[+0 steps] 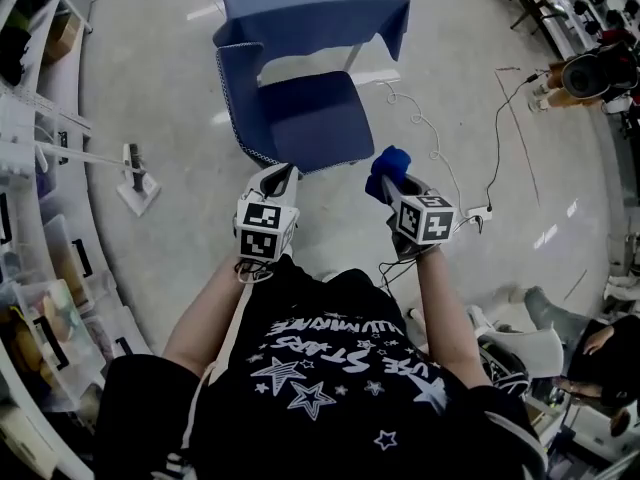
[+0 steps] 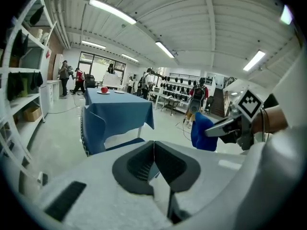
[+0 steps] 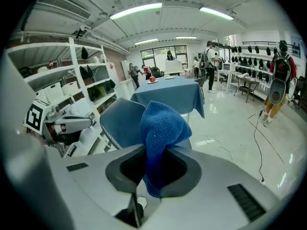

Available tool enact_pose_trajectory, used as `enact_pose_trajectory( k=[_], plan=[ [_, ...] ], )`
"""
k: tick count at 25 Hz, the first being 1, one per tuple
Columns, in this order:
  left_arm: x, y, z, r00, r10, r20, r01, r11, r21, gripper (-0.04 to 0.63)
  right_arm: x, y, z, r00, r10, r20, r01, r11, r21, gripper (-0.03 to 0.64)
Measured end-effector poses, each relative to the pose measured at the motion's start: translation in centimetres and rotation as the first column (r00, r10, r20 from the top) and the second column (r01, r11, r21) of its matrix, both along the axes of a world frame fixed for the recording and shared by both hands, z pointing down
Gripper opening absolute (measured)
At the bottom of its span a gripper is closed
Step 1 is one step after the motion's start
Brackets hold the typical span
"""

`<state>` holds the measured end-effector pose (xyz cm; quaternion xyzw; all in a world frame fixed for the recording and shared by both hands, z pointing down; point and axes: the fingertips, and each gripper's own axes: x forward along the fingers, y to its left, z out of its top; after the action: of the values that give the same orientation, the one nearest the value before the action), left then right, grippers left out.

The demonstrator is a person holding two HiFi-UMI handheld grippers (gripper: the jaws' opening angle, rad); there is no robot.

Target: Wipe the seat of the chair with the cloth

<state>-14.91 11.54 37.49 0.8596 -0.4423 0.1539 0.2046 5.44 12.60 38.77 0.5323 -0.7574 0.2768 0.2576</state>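
A: Right gripper: jaws clenched on the blue cloth. The cloth bunches up above them and a little of it hangs below. Does the head view agree?

B: It does. The cloth shows as a blue wad at the gripper's tip, right of frame centre. It is off the chair, held in the air over the floor, just beside the seat's near right corner.

A: Left gripper?

B: Jaws pressed together, pads meeting, nothing between them. In the head view it sits left of centre, with its tip near the seat's near left corner. Contact cannot be told.

A: The chair is blue, upper centre of the head view, seat bare, backrest on its left side in the frame. The two grippers sit level with each other below it, apart.

B: Beyond the chair, at the top edge, stands a table draped in blue. The left gripper view shows a red round object on it.

A: The floor is pale and glossy. A white cable loops right of the chair toward a power strip.

B: Shelving with bins curves down the left edge. People stand far back in both gripper views, too small for detail
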Motion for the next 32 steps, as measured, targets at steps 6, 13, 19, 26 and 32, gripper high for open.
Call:
enact_pose_trajectory(
  k=[6,13,19,26,32],
  plan=[
    [0.8,-3.8,0.4,0.999,-0.015,-0.029,0.015,1.000,-0.028,0.020,1.7,-3.3,0.7,1.000,0.027,0.012,-0.027,1.000,-0.013,0.066],
    [3.0,-8.2,0.7,0.994,-0.106,-0.005,0.105,0.993,-0.045,0.020,3.9,-10.0,3.4,0.998,-0.054,0.042,0.056,0.997,-0.054,0.066],
    [5.5,-13.0,3.1,0.965,-0.251,0.078,0.257,0.963,-0.085,0.020,6.4,-19.0,6.8,0.978,-0.196,0.073,0.202,0.976,-0.085,0.066],
    [5.8,-17.2,4.9,0.877,-0.452,0.163,0.474,0.868,-0.147,0.020,8.8,-26.9,10.2,0.940,-0.315,0.131,0.335,0.926,-0.175,0.066],
    [3.9,-17.9,7.8,0.767,-0.604,0.215,0.640,0.743,-0.195,0.020,6.8,-30.4,14.7,0.888,-0.437,0.146,0.460,0.854,-0.241,0.066]
  ],
)
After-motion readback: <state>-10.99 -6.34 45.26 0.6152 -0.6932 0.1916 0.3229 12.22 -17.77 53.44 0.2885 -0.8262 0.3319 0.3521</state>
